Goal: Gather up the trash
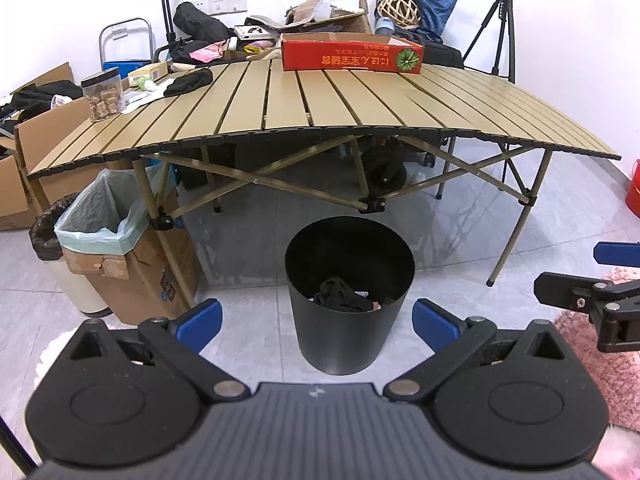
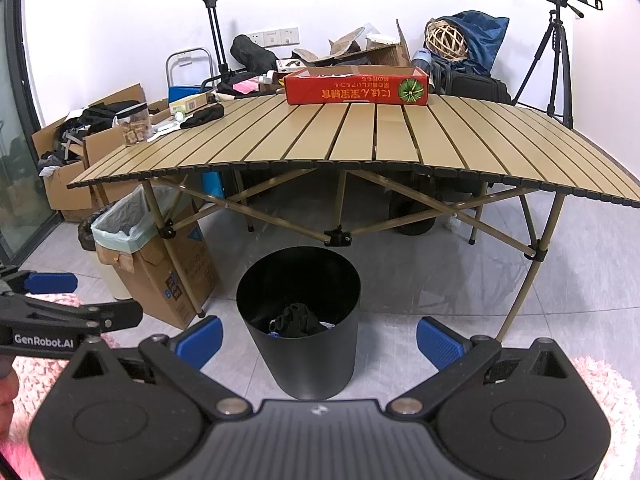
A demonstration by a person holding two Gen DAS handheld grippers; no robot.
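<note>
A round black trash bin (image 1: 347,332) stands on the grey floor in front of the slatted table, also in the right wrist view (image 2: 308,360). Inside lie a dark crumpled cloth (image 1: 340,300) and small scraps. My left gripper (image 1: 318,322) is open and empty, held back from the bin with its blue pads either side. My right gripper (image 2: 320,340) is open and empty, likewise facing the bin. The right gripper shows at the right edge of the left wrist view (image 1: 592,300); the left gripper shows at the left of the right wrist view (image 2: 60,312).
A tan folding table (image 1: 360,108) carries a red box (image 1: 352,54), a dark cloth (image 1: 188,82), a jar of snacks (image 1: 103,94) and clutter. A cardboard box with a green liner (image 1: 104,220) stands at the left table leg. A tripod (image 1: 500,36) stands far right. Pink rug (image 1: 600,360) underfoot.
</note>
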